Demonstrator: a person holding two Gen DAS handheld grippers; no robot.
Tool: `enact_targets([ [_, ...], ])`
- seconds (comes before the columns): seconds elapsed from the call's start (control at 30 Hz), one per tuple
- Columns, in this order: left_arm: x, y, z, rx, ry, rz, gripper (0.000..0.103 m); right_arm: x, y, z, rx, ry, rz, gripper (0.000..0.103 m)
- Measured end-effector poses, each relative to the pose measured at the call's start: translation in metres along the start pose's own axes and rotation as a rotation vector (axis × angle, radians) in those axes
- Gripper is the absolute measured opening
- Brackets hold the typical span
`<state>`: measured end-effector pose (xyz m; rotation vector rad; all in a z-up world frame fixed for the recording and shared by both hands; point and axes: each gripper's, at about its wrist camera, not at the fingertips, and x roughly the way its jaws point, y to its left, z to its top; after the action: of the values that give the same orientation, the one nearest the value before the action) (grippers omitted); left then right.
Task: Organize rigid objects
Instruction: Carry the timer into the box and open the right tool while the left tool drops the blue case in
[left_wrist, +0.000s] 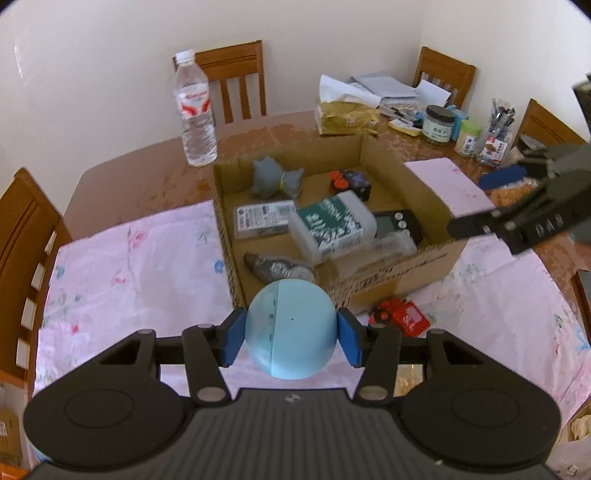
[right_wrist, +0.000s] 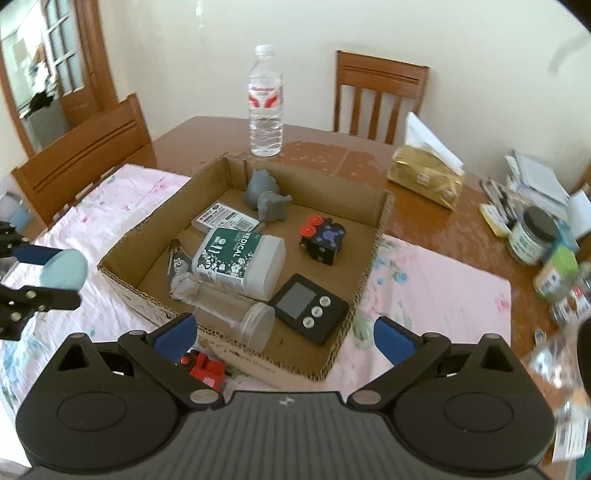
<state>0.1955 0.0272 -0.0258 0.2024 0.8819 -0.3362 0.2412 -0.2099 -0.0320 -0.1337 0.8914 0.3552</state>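
Observation:
My left gripper (left_wrist: 291, 338) is shut on a light blue ball (left_wrist: 291, 328) and holds it above the pink cloth, just in front of the cardboard box (left_wrist: 406, 266). The ball also shows at the left of the right wrist view (right_wrist: 62, 273). My right gripper (right_wrist: 284, 338) is open and empty over the box's near wall (right_wrist: 280, 363). The box holds a white-and-green medical jar (right_wrist: 240, 262), a clear tube (right_wrist: 225, 310), a black timer (right_wrist: 308, 308), a black cube with red knobs (right_wrist: 323, 238), grey figurines (right_wrist: 266, 201) and a flat pack (right_wrist: 223, 221). A red toy (right_wrist: 205, 367) lies outside, in front of the box.
A water bottle (right_wrist: 265, 103) stands behind the box. A gold tissue pack (right_wrist: 424, 177), jars (right_wrist: 530, 236) and papers (right_wrist: 535, 177) crowd the table's right side. Wooden chairs (right_wrist: 380, 92) ring the table. A pink floral cloth (right_wrist: 443, 280) lies under the box.

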Motion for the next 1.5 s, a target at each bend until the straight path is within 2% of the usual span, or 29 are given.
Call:
enact_targets([
  [0.3, 0.033, 0.001, 0.031, 0.044, -0.009, -0.011, 0.052, -0.023, 0.009, -0.023, 0.127, -0.026, -0.054, 0.103],
  [0.53, 0.074, 0.007, 0.052, 0.061, 0.002, -0.001, 0.052, -0.031, 0.021, -0.035, 0.136, -0.012, -0.094, 0.103],
  [0.67, 0.093, 0.013, 0.059, 0.072, 0.005, 0.029, 0.052, -0.030, 0.026, -0.042, 0.138, 0.016, -0.120, 0.103],
  [1.13, 0.121, 0.023, 0.068, 0.065, 0.006, 0.067, 0.052, -0.031, 0.034, -0.051, 0.150, 0.045, -0.143, 0.103],
  [1.2, 0.120, 0.022, 0.069, 0.067, -0.007, 0.084, 0.058, -0.032, 0.034, -0.051, 0.151, 0.043, -0.145, 0.103],
  [1.27, 0.117, 0.023, 0.071, 0.059, -0.013, 0.102, 0.090, -0.033, 0.034, -0.051, 0.150, 0.043, -0.146, 0.103],
  [1.3, 0.114, 0.023, 0.072, 0.051, -0.028, 0.117, 0.095, -0.033, 0.033, -0.051, 0.150, 0.043, -0.146, 0.103],
  [1.37, 0.105, 0.025, 0.073, 0.047, -0.066, 0.125, 0.096, -0.034, 0.033, -0.051, 0.150, 0.043, -0.149, 0.103],
  [1.5, 0.091, 0.026, 0.074, 0.029, -0.080, 0.113, 0.096, -0.034, 0.030, -0.051, 0.154, 0.043, -0.154, 0.103],
])
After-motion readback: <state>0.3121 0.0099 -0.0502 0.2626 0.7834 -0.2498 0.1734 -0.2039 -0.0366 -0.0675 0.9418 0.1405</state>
